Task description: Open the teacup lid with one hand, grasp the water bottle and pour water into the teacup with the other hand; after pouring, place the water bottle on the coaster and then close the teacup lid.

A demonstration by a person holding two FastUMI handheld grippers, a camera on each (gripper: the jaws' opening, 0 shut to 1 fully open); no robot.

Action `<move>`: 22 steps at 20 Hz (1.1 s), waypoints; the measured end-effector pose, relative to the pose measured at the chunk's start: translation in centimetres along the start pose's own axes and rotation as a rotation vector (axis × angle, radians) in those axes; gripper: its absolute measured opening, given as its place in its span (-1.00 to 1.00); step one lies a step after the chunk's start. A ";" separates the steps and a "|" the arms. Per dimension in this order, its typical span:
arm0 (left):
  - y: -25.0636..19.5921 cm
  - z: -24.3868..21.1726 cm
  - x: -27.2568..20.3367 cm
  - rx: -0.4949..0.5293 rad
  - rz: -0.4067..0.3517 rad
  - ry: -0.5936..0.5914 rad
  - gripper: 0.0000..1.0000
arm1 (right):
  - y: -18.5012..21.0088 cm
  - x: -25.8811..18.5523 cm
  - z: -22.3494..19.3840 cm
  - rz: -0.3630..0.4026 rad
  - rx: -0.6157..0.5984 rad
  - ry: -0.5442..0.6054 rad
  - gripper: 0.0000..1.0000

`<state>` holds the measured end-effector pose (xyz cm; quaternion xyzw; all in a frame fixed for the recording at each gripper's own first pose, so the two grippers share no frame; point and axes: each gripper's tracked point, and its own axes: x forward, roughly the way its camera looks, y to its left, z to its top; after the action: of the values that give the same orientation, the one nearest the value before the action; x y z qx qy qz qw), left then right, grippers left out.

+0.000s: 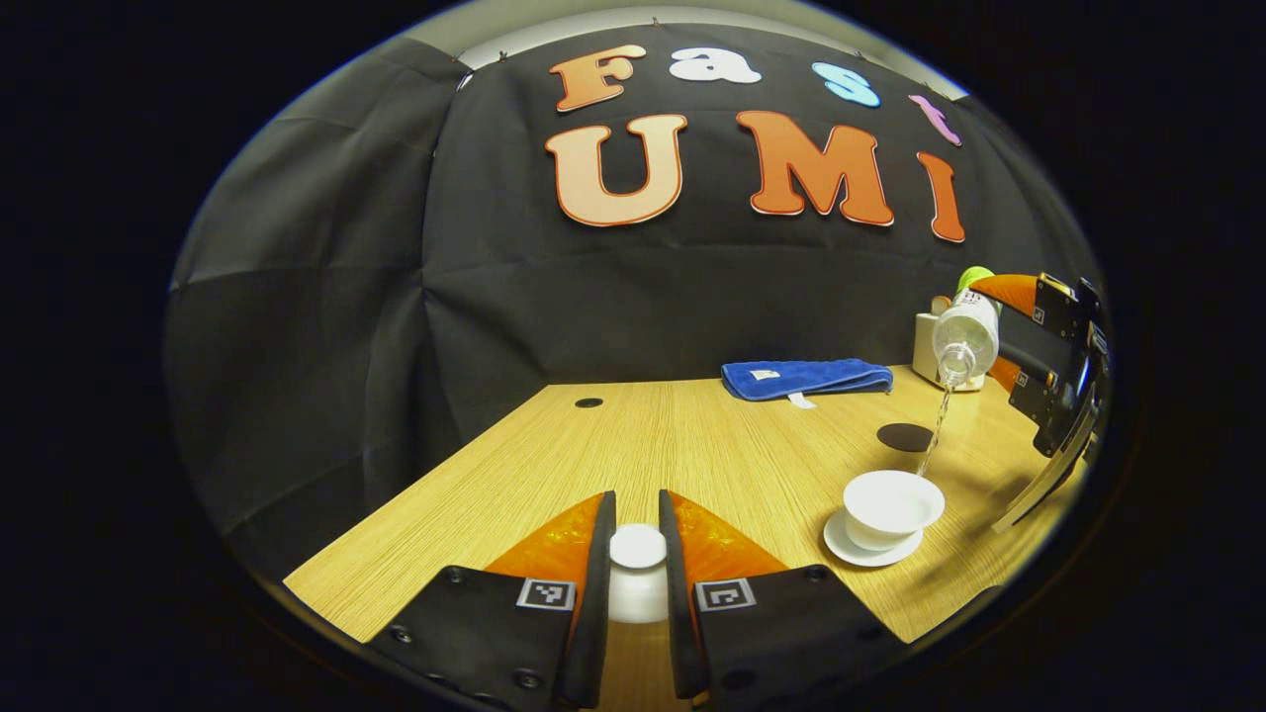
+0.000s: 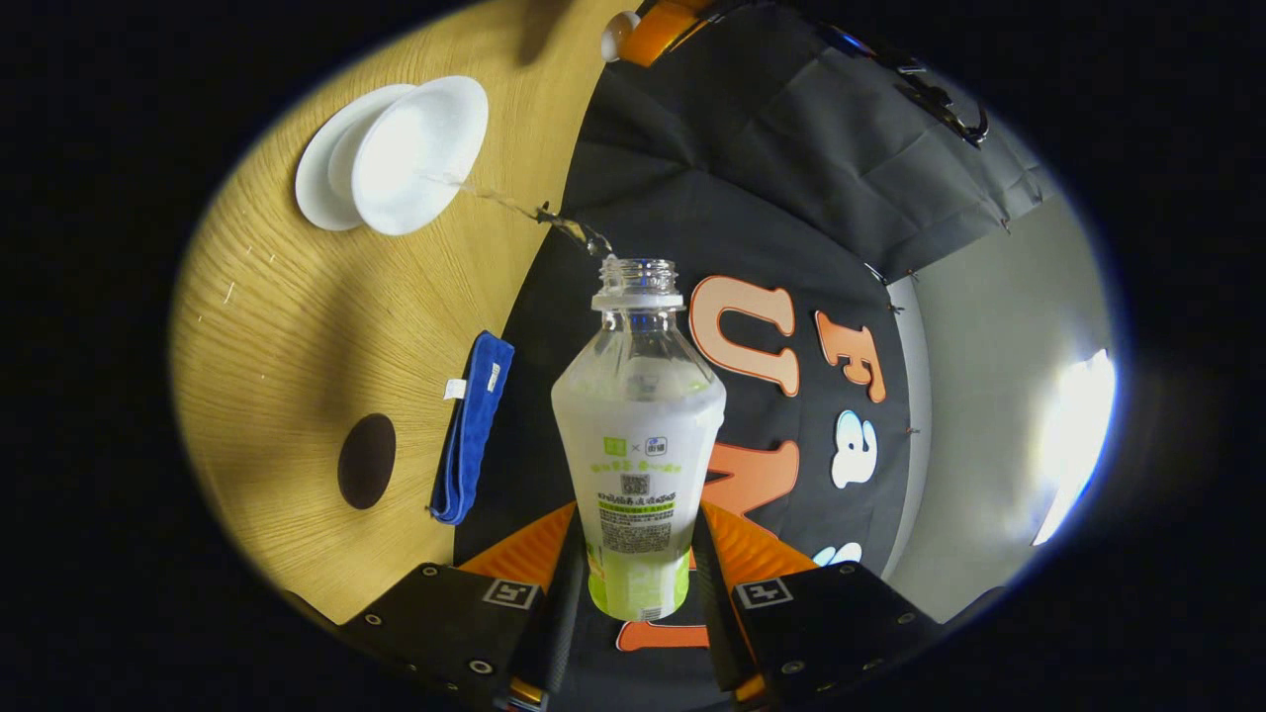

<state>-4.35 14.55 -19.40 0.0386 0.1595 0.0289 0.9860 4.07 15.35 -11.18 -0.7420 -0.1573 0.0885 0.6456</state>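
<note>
In the left gripper view my left gripper is shut on the white teacup lid, held low over the wooden table. To the right the white teacup stands uncovered on its saucer. Above it my right gripper holds the clear water bottle tipped over, and a thin stream falls into the cup. In the right gripper view my right gripper is shut on the water bottle, water runs from its mouth to the teacup. The dark round coaster lies beyond the cup.
A folded blue cloth lies at the back of the table, near the dark coaster. A pale box stands behind the bottle at the back right. A small round hole is in the tabletop at the back left.
</note>
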 end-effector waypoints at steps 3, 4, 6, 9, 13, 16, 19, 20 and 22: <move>-0.1 -0.1 0.0 0.003 -0.003 0.001 -0.40 | -1.0 0.3 -0.3 -0.033 -0.028 -0.023 0.14; -0.1 -0.2 -0.1 0.005 0.000 0.003 -0.40 | -1.2 0.5 -0.3 -0.043 -0.039 -0.030 0.14; 0.2 -0.1 -0.2 0.006 0.003 0.003 -0.43 | -1.3 0.4 0.0 -0.060 -0.053 -0.040 0.08; 0.2 0.1 -0.4 0.007 0.004 0.001 -0.40 | -1.9 0.2 0.2 -0.095 -0.081 -0.062 0.14; 0.3 0.2 -0.5 0.010 0.002 -0.002 -0.40 | -2.3 0.0 0.9 -0.123 -0.118 -0.100 0.10; 0.3 0.2 -0.6 0.011 0.003 -0.002 -0.40 | -2.6 0.6 1.3 -0.134 -0.153 -0.128 0.14; 0.4 0.3 -0.7 0.011 0.006 -0.004 -0.40 | -2.2 0.0 1.4 -0.138 -0.171 -0.141 0.15; 0.4 0.3 -0.7 0.011 0.005 -0.004 -0.40 | -2.2 0.0 1.4 -0.142 -0.179 -0.145 0.08; 0.4 0.3 -0.8 0.010 0.005 -0.003 -0.40 | -2.4 0.3 1.4 -0.156 -0.207 -0.155 0.21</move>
<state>-5.04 14.91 -18.81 0.0441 0.1579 0.0305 0.9860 3.64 17.05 -9.03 -0.7811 -0.2720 0.0784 0.5566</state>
